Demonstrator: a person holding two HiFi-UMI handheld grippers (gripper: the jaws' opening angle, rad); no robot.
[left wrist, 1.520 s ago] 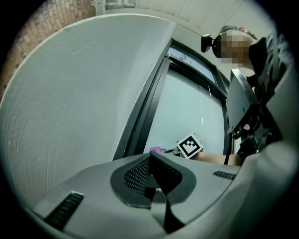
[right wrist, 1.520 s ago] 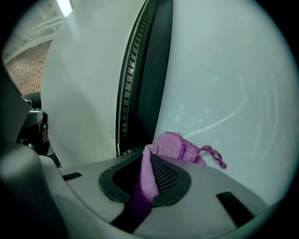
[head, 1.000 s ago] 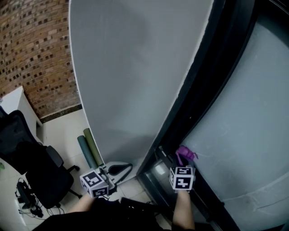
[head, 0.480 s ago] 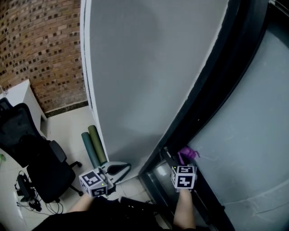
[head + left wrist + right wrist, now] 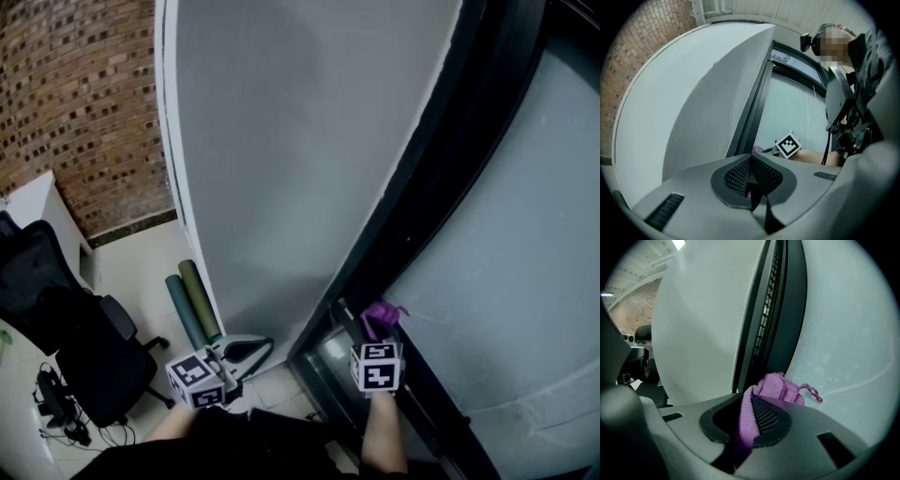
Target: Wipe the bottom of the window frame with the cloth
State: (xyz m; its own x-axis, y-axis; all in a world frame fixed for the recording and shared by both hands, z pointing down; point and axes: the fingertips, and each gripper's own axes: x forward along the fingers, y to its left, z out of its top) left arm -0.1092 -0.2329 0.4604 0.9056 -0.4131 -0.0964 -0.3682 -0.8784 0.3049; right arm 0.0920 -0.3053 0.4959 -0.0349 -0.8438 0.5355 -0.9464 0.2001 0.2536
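Note:
A purple cloth point(image 5: 778, 386) is pinched between the jaws of my right gripper point(image 5: 751, 412), which is shut on it. In the head view the cloth point(image 5: 378, 315) sits at the foot of the dark window frame point(image 5: 422, 187), beside the frosted glass point(image 5: 506, 281), just ahead of my right gripper point(image 5: 373, 339). My left gripper point(image 5: 751, 180) is shut with nothing in it and hangs lower left in the head view point(image 5: 221, 364), away from the window. From the left gripper view the right gripper's marker cube point(image 5: 788, 144) and a bit of the cloth point(image 5: 757, 149) show.
A grey-white wall panel point(image 5: 300, 141) runs left of the frame. Brick wall point(image 5: 75, 103) stands at far left. On the floor are a black office chair point(image 5: 66, 319), two rolled mats point(image 5: 190, 302), cables point(image 5: 52, 403) and a white desk corner point(image 5: 37, 211).
The view has shifted slightly. My right gripper with the cloth has edged a little up along the frame's base. The left gripper stays where it was.

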